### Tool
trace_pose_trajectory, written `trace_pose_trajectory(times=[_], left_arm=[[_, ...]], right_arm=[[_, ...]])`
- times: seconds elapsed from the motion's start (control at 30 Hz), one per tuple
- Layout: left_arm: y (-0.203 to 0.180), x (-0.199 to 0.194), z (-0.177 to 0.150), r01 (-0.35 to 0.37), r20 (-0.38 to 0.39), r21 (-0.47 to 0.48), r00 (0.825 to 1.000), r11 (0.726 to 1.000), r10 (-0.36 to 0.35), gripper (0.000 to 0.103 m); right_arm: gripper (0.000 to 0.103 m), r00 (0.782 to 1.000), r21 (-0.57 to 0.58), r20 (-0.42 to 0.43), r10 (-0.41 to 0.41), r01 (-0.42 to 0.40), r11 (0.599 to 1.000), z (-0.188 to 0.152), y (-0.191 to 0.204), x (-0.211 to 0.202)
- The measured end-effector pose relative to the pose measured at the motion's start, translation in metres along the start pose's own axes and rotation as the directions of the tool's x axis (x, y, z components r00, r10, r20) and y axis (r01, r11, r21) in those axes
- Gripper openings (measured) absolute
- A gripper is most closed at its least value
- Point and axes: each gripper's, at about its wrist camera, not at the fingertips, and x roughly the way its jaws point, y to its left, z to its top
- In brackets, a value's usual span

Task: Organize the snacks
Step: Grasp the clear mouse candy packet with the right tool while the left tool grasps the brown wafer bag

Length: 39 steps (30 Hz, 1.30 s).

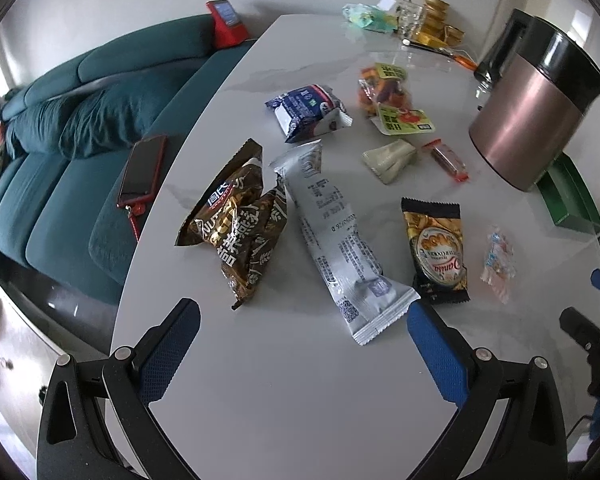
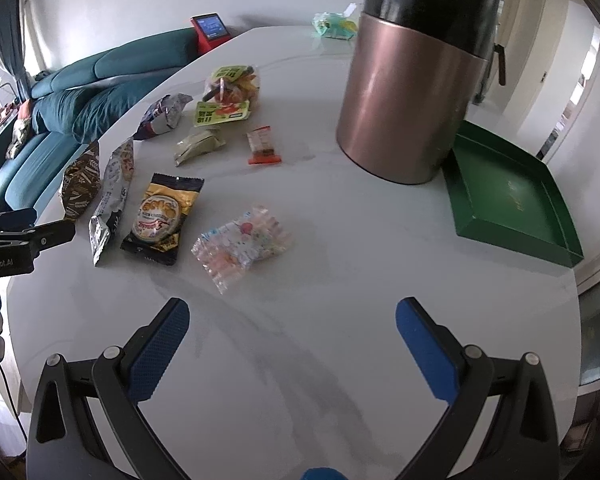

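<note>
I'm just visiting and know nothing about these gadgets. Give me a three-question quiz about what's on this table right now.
1. True or false: the green tray already holds snacks.
2. Which snack lies nearest the right gripper?
A. the clear candy bag
B. the long silver packet
C. the brown crinkled bag
3. Fill in: the tall bronze canister has a ____ top.

Key:
1. False; the tray looks bare inside.
2. A; it lies just ahead of the open fingers. The left gripper is open too, near the silver packet.
3. Black.
</note>
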Motion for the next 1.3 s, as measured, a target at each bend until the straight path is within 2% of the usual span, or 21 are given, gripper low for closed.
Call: trace_pose_trajectory(times=[0.27,0.6,0.8,1.0,1.3], left_arm=[[0.015,0.002,-0.001,-0.01,-0.013,-0.05,1.0,0.999,0.01,0.102],[0.027,0.006,0.007,-0.036,-0.017,-0.061,0.999,0.998,0.035,0.102],[0.027,0.005,0.017,-0.051,0.004,-0.045,0.999,0.998,0.051,0.102],[0.033,0.007,0.034,-0.1,0.025,-0.002,0.995,0.995,0.101,0.102],[0.039,0.031,0.047,-0.109,-0.03,0.074,0.993,0.991,0.111,0.102]], right_arm=[[0.103,0.999,-0.03,-0.02,0.034,-0.034,0.999,0.008,0.014,0.016],[0.103,0.998,0.001,-0.039,0.053,-0.053,0.999,0.014,0.012,0.03],[0.103,0.998,0.017,-0.044,0.049,-0.048,0.999,0.018,0.011,0.033],[0.103,0.997,0.039,-0.061,0.04,-0.038,0.999,0.025,0.011,0.041],[0.103,0.994,0.078,-0.1,0.037,-0.029,0.997,0.028,0.015,0.059]])
